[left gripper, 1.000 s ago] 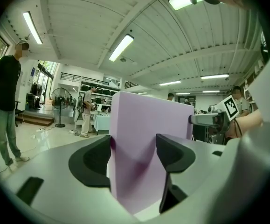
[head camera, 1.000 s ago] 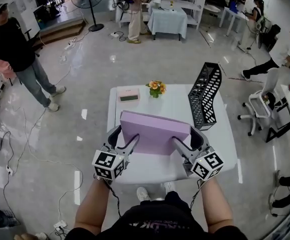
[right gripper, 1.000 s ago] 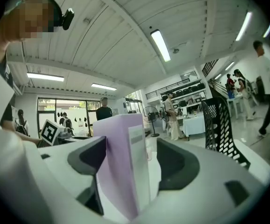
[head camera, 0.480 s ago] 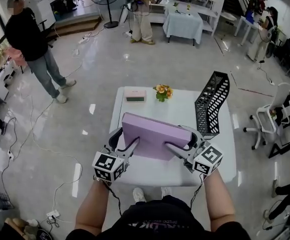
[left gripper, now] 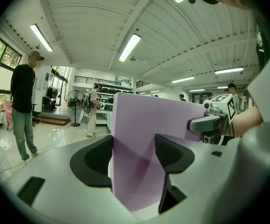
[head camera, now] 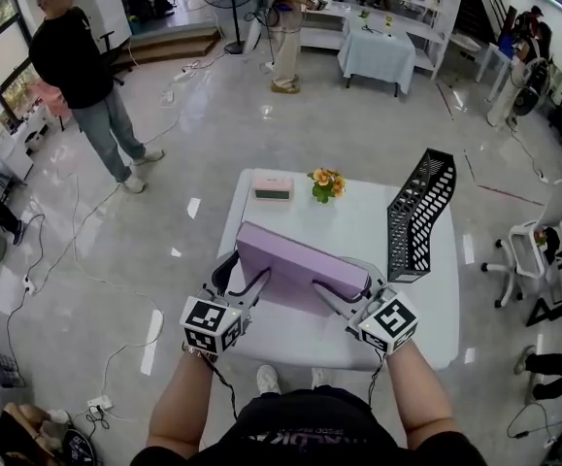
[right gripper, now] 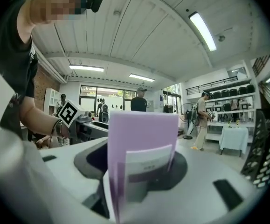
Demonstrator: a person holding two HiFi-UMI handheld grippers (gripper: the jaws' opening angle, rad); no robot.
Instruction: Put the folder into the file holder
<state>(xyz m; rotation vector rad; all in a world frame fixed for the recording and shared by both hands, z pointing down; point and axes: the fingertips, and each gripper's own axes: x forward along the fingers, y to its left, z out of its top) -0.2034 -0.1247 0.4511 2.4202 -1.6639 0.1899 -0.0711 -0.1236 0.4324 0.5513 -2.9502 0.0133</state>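
Observation:
A purple folder (head camera: pixel 300 265) hangs tilted above the near half of the white table (head camera: pixel 358 212), carried between both grippers. My left gripper (head camera: pixel 245 272) is shut on its left end; in the left gripper view the folder (left gripper: pixel 144 139) stands between the two dark pads. My right gripper (head camera: pixel 344 278) clasps the right end, its jaws closing with the folder (right gripper: pixel 141 139) filling the gap between them. The black mesh file holder (head camera: pixel 418 216) stands upright on the table's right side, apart from the folder, and shows at the edge of the right gripper view (right gripper: pixel 265 143).
A pink tissue box (head camera: pixel 273 188) and a small flower pot (head camera: pixel 326 183) sit at the table's far edge. A person in black (head camera: pixel 82 76) stands far left and another (head camera: pixel 285 27) at the back. An office chair (head camera: pixel 533 255) is to the right. Cables lie on the floor.
The folder has tilted further, its right end lower. The right gripper has narrowed its jaws onto that end. The left gripper has kept its hold.

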